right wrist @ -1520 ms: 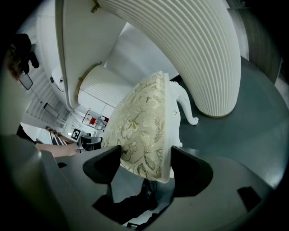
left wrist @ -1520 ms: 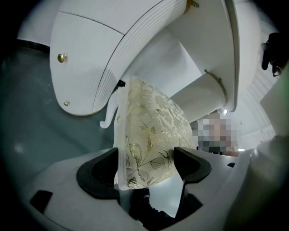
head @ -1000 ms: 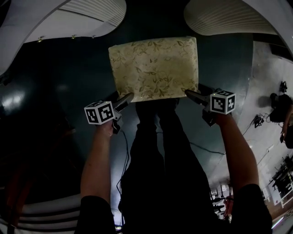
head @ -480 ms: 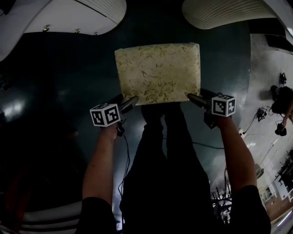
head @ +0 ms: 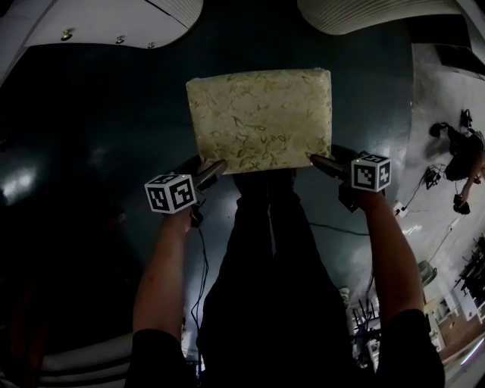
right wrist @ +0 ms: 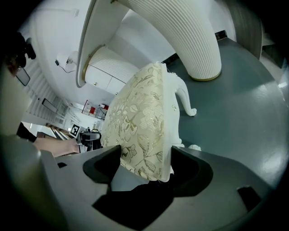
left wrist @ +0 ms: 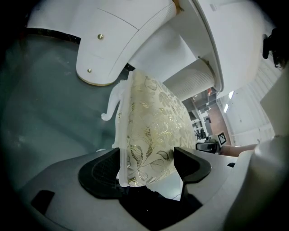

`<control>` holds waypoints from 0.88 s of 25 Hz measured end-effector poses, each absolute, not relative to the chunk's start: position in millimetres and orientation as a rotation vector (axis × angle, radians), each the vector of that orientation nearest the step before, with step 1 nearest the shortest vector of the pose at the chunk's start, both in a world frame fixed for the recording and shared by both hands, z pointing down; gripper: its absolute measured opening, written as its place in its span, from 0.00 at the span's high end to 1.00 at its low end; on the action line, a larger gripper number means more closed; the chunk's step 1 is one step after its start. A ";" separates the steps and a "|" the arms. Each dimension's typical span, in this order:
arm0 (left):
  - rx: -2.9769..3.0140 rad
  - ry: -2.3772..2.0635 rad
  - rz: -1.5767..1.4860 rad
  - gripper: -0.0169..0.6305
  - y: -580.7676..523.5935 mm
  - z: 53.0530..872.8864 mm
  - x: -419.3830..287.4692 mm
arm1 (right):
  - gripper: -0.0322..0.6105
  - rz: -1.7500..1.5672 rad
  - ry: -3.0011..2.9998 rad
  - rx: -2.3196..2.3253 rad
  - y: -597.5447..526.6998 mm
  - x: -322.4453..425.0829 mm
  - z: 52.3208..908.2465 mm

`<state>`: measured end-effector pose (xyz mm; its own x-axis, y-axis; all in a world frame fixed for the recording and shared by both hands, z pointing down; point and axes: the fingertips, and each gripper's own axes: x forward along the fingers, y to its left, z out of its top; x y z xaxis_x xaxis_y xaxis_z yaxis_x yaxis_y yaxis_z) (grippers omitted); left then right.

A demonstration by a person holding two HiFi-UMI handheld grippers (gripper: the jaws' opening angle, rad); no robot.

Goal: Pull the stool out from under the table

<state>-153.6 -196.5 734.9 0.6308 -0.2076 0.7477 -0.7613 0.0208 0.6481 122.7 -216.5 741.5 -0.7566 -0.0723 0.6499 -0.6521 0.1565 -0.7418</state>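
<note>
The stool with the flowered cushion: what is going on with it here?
A person holds a gripper in each hand. The left gripper and the right gripper are each shut on a near corner of the stool. It stands on the dark floor, its whole seat in the open, short of the white table.

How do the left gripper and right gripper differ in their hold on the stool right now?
The left gripper clamps the near left corner of the stool; the right gripper clamps its near right corner. In the head view the left gripper sits slightly lower in frame than the right gripper. Both are shut on the cushioned seat edge, pointing inward.
</note>
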 end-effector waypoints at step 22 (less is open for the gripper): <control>1.579 -0.897 0.540 0.38 -245.7 733.5 -152.5 | 0.48 1.615 -2.072 0.682 -280.1 119.0 739.1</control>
